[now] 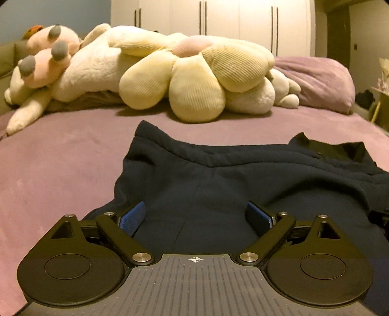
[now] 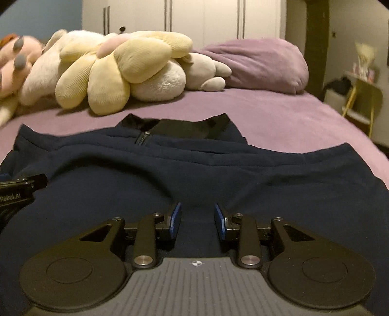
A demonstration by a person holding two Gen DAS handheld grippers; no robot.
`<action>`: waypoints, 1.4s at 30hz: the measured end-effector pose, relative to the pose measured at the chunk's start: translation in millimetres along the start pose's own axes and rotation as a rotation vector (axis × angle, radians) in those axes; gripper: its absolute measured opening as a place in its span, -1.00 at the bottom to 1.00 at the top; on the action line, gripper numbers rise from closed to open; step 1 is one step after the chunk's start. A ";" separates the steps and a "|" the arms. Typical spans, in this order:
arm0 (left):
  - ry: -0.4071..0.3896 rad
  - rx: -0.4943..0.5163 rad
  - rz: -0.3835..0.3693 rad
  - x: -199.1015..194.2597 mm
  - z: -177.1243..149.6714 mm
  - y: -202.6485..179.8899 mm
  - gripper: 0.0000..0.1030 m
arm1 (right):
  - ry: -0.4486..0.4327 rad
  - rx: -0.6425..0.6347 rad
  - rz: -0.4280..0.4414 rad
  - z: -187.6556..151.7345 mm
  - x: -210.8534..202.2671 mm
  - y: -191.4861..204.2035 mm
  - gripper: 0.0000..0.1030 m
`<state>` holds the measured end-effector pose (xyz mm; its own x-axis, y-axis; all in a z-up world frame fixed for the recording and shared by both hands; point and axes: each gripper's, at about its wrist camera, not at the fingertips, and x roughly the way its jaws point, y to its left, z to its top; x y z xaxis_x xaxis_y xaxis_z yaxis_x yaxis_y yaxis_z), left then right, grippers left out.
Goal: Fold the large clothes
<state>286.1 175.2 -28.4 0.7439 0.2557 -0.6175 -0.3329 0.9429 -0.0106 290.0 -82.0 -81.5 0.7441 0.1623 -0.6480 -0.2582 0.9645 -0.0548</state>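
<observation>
A dark navy zip-neck sweatshirt lies spread on the purple bed, collar at the far end. My left gripper is open wide, low over the garment's left part, with fabric between and under its blue pads. In the right wrist view the same sweatshirt fills the foreground, with its zipper and collar ahead. My right gripper is open with a narrower gap, low over the cloth, holding nothing. The left gripper's body shows at the left edge of the right wrist view.
Plush toys and a yellow flower cushion lie across the bed's far side, with a purple pillow to their right. White wardrobes stand behind. A yellow chair stands beside the bed's right edge.
</observation>
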 end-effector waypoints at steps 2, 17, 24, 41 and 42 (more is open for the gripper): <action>0.004 0.003 -0.016 -4.7 3.2 5.9 0.86 | 0.013 0.013 0.015 4.6 2.3 -4.1 -0.39; 0.062 -0.120 0.110 -10.5 -4.9 62.4 1.00 | -0.048 0.058 -0.296 -38.9 -56.0 -118.0 -0.35; 0.023 -0.061 0.099 -38.1 -22.4 76.4 1.00 | -0.054 0.033 -0.351 -33.2 -68.6 -112.3 -0.35; 0.217 -0.330 -0.033 -43.8 -19.8 119.0 1.00 | 0.004 0.113 -0.332 -43.3 -75.6 -129.5 -0.20; 0.235 -0.366 -0.060 -50.5 -22.3 127.9 1.00 | 0.017 0.119 -0.327 -40.1 -79.5 -130.0 -0.20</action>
<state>193.0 278.2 -16.2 0.6300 0.1073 -0.7691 -0.5083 0.8058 -0.3039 239.6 -228.6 -53.3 0.7651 -0.1614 -0.6233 0.0662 0.9827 -0.1731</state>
